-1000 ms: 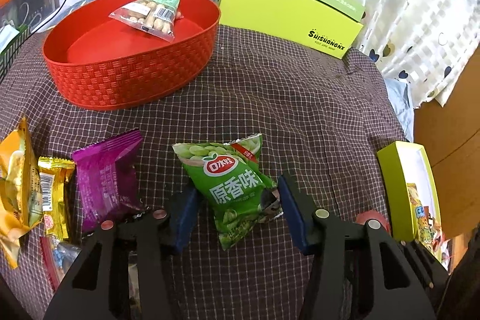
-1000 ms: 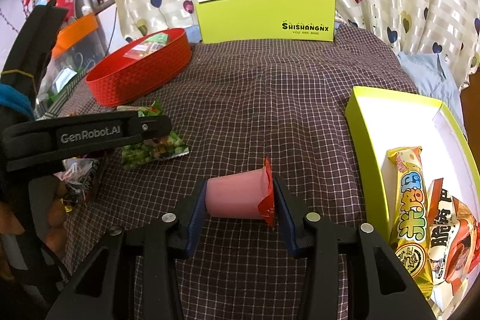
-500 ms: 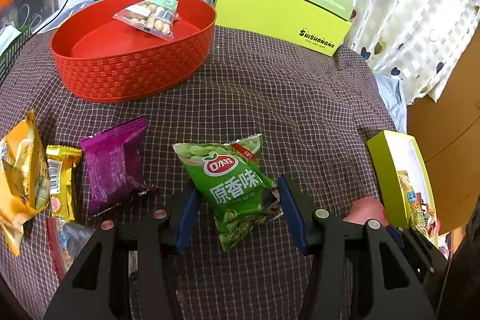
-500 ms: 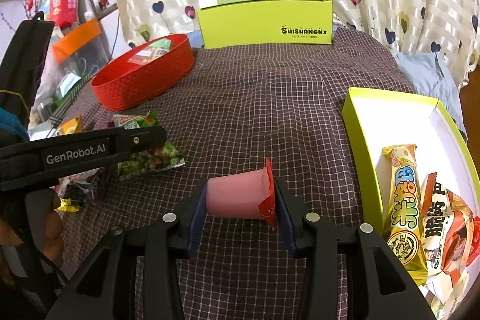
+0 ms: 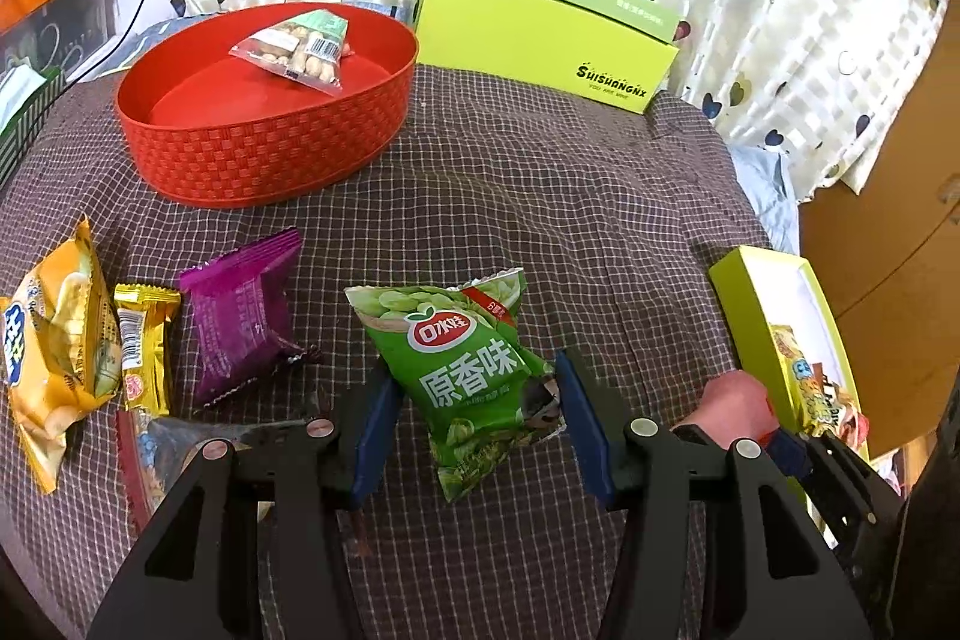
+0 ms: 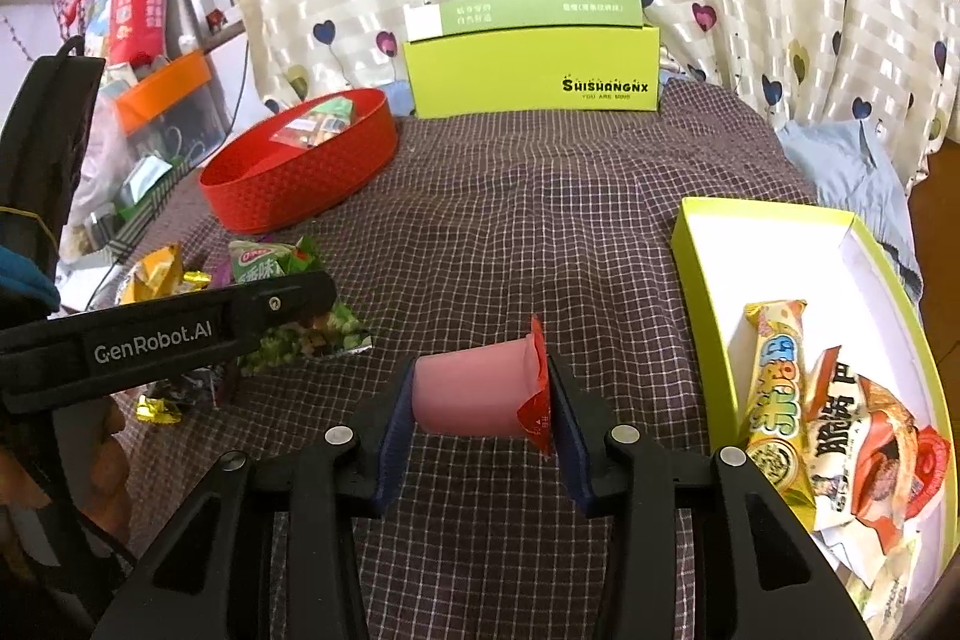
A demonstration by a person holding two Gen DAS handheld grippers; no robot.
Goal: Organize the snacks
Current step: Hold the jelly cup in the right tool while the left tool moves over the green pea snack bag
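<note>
Two grippers were engaged at the time of inspection, each with a snack between its fingers. Compared with the views a second earlier, the left gripper (image 5: 474,421) had shifted slightly: the red basket (image 5: 264,160) sat lower and nearer the middle of its view, while the green pea packet (image 5: 462,376) kept the same place between the blue pads. Its jaws stood about half apart, both pads bearing on the packet's edges, and the packet appeared lifted off the checked cloth (image 5: 540,220); this was judged a carry toward the red basket, which already held one bag of peanuts (image 5: 300,49). The right gripper (image 6: 480,394) showed no change over the same interval: its jaws were drawn in close on the pink jelly cup (image 6: 474,394), which lay sideways between the pads, red foil lid toward the right-hand pad, on the far side of the cloth from the red basket and just beside the open green tray (image 6: 696,232). That tray already held several wrapped bars. Remaining loose on the cloth, nearer than the red basket, were a purple packet (image 5: 240,322), a small gold bar (image 5: 141,358) and a yellow bag (image 5: 54,352). Sorting was therefore judged partly done, with two items in transit and at least three not yet handled.
</note>
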